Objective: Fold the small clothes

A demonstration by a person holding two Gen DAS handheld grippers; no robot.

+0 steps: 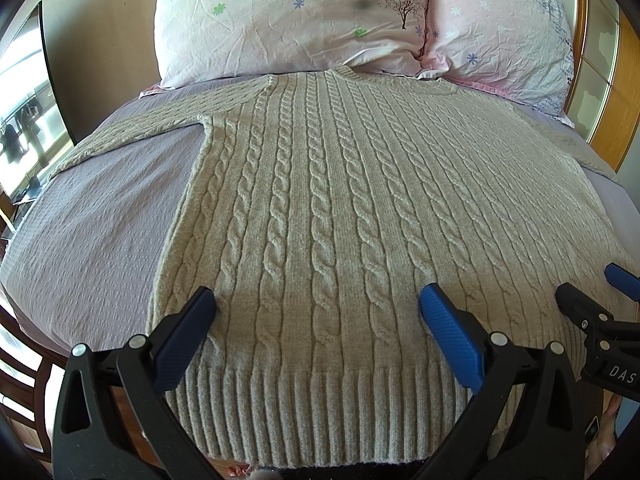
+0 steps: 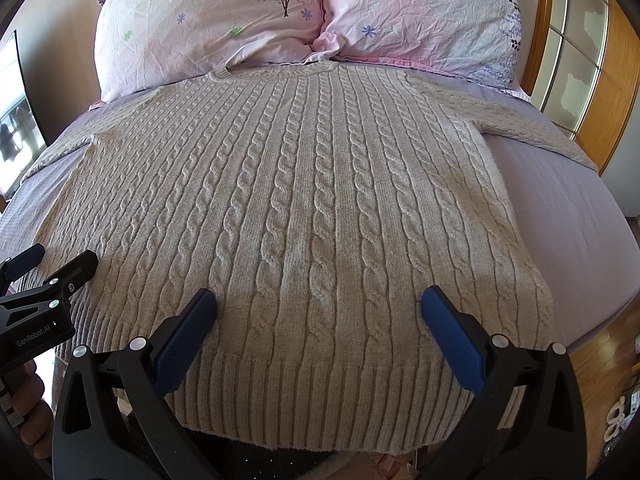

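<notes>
A beige cable-knit sweater (image 1: 340, 208) lies flat on the bed, collar toward the pillows, ribbed hem nearest me; it also shows in the right wrist view (image 2: 304, 208). Its sleeves spread out to both sides. My left gripper (image 1: 318, 304) is open and empty, hovering over the hem's left half. My right gripper (image 2: 319, 306) is open and empty over the hem's right half. The right gripper shows at the left view's right edge (image 1: 592, 292), and the left gripper at the right view's left edge (image 2: 52, 264).
The bed has a lilac sheet (image 1: 100, 232), also seen in the right wrist view (image 2: 568, 220). Two pink floral pillows (image 1: 288, 20) (image 2: 424, 16) lie at the head. A wooden-framed panel (image 2: 576, 52) stands on the right and a window (image 1: 24, 120) on the left.
</notes>
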